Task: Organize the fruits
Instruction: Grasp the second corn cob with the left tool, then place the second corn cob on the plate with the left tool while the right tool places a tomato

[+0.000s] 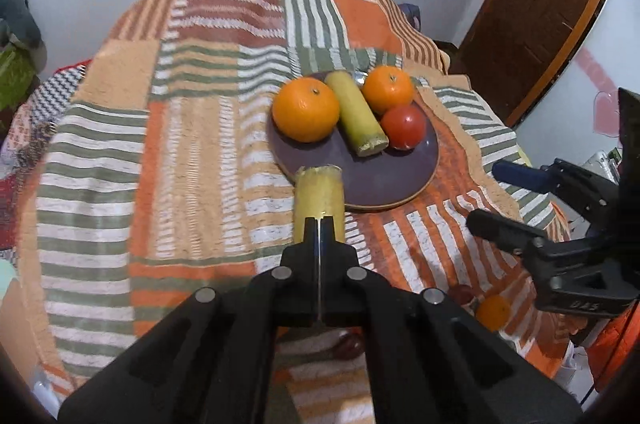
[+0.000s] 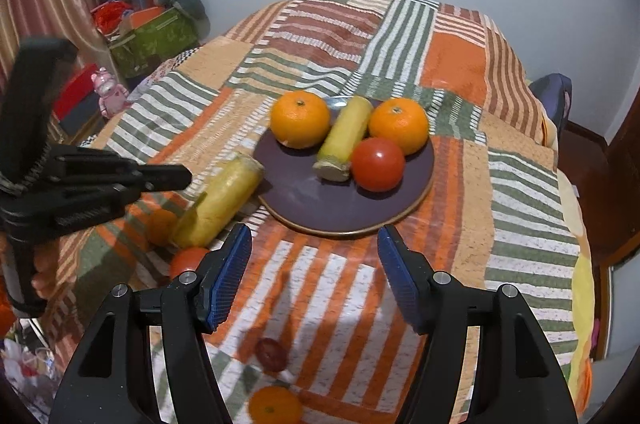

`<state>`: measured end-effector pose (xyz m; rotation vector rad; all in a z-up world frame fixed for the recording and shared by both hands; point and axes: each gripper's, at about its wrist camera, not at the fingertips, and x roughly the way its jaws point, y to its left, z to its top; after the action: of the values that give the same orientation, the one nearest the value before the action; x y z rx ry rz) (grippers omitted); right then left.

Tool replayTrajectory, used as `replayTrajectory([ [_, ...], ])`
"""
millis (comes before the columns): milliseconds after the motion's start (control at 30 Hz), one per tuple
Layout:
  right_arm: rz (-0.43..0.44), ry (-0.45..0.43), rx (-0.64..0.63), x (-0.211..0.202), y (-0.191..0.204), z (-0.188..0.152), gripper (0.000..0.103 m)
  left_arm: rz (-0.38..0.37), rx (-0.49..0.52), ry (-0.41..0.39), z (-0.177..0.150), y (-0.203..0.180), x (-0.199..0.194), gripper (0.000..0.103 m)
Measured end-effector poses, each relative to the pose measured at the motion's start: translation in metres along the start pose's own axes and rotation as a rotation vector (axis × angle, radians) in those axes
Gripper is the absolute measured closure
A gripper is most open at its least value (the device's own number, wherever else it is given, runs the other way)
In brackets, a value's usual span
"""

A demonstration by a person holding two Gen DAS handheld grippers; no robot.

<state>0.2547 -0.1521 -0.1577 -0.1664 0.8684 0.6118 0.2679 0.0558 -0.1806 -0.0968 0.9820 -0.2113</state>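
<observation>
Left gripper (image 1: 319,224) pressed together above cane (image 1: 319,201) | right gripper (image 2: 314,264) spread, empty | regrip cane squarely before plate (image 1: 384,179).

Purple plate (image 2: 304,199), two orange oranges (image 2: 300,119), red tomato (image 2: 378,163), yellow-green stalk pieces (image 2: 344,135); blanket (image 2: 460,63) patchwork, orange, green, white, brown stripes; blue pads (image 2: 230,276).
</observation>
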Motion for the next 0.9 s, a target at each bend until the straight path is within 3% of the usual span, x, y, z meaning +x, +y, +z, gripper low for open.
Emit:
replayTrajectory([
  [100,0.02,0.008,-0.005,0.002,0.012,-0.001,0.041,-0.003,-0.023,-0.009,-0.009,0.007,-0.018,0.101],
  [300,0.061,0.06,-0.041,0.021,0.045,-0.007,0.04,0.037,-0.014,0.016,-0.041,0.016,-0.028,0.085],
  [367,0.067,0.077,-0.05,0.027,0.052,-0.01,0.04,0.05,-0.003,0.024,-0.052,0.015,-0.029,0.075],
  [433,0.07,0.097,-0.055,0.035,0.06,-0.013,0.04,0.065,0.003,0.027,-0.061,0.014,-0.029,0.059],
  [533,0.079,0.124,-0.054,0.045,0.064,-0.015,0.04,0.07,-0.005,0.024,-0.073,0.016,-0.031,0.047],
  [900,0.128,0.2,-0.028,0.067,0.065,-0.024,0.041,0.057,-0.042,0.047,-0.079,0.023,-0.019,0.042],
])
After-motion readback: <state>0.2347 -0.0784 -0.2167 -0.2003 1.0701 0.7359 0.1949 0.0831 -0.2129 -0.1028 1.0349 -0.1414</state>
